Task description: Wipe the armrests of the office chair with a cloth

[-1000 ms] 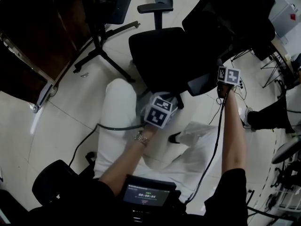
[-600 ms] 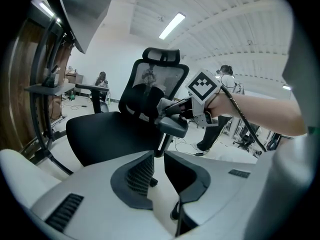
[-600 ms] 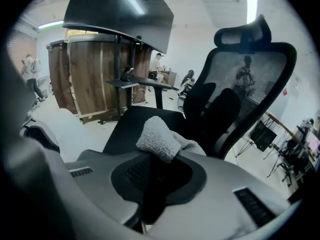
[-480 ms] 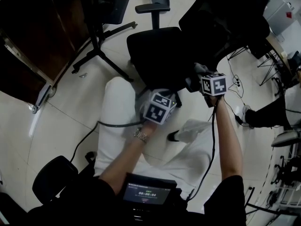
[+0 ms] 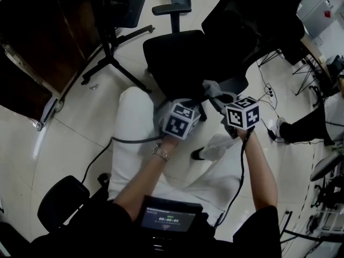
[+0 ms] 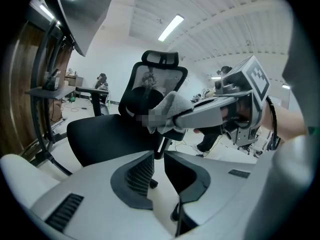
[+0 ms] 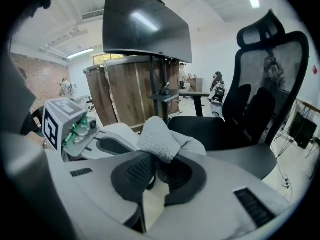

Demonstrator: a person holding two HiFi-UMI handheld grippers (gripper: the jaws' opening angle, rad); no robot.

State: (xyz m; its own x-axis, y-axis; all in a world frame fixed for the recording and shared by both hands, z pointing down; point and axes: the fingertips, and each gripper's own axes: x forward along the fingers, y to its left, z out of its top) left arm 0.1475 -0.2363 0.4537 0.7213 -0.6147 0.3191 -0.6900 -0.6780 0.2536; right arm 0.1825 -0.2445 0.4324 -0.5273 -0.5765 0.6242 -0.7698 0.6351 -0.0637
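The black office chair (image 5: 183,55) stands in front of me, its near armrest (image 5: 237,84) on the right and its far armrest (image 5: 174,8) beyond the seat. My right gripper (image 5: 217,94) is shut on a grey fluffy cloth (image 5: 211,86) at the front end of the near armrest. In the right gripper view the cloth (image 7: 159,136) bulges out above the right gripper (image 7: 155,166). My left gripper (image 5: 188,107) hovers at the seat's front edge. In its own view the left gripper (image 6: 159,159) holds nothing, its jaws a narrow slit apart, and the cloth (image 6: 172,105) shows beyond.
A second chair's star base (image 5: 110,61) and a dark wooden desk (image 5: 48,31) are to the left. My white-trousered legs (image 5: 134,138) are below the grippers. Cables (image 5: 131,141) trail over the tiled floor. Another person's dark leg (image 5: 306,130) is at the right.
My right gripper has slid the cloth along the near armrest, from its back end toward its front end and me. The left gripper has barely moved.
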